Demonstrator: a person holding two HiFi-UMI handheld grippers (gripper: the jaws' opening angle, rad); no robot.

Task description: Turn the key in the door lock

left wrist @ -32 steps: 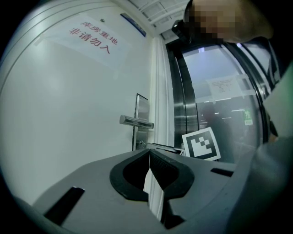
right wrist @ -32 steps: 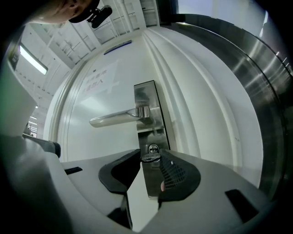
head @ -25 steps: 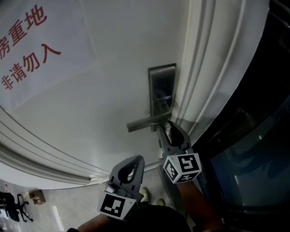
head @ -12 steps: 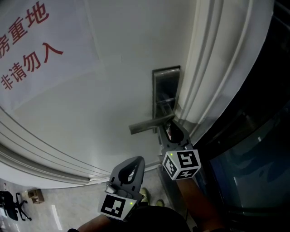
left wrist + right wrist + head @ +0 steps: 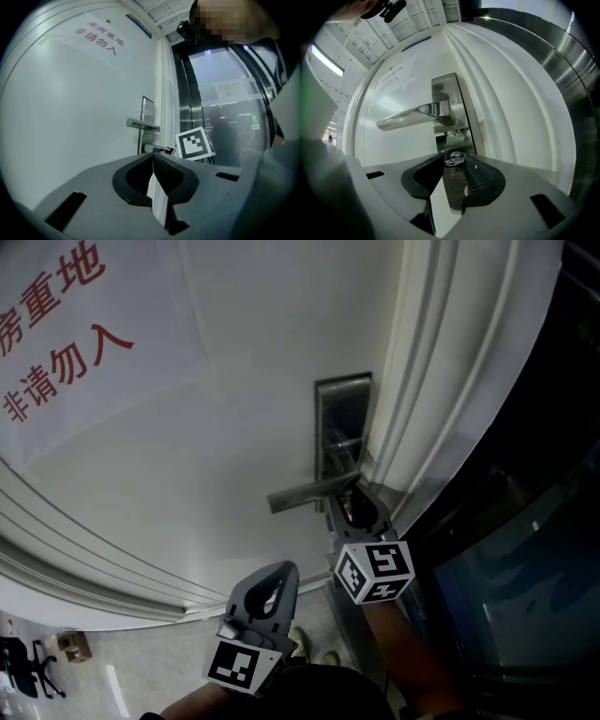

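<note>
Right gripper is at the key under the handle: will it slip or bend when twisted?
The key looks like small shiny metal, so it is probably stiff and unlikely to bend. Only its little head sits between the tips of the right gripper, so it may slip under torque. Seated in the lock plate, it should turn in place.

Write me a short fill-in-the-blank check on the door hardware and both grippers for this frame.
1. The right gripper has its jaws closed on the ___ sticking out of the lock plate.
2. In the right gripper view, the lever handle sits ___ that gripping spot.
3. The left gripper is away from the door, with its jaws ___.
4. The lettering on the door sign is ___ in colour.
Missing words: key; above; shut; red.
</note>
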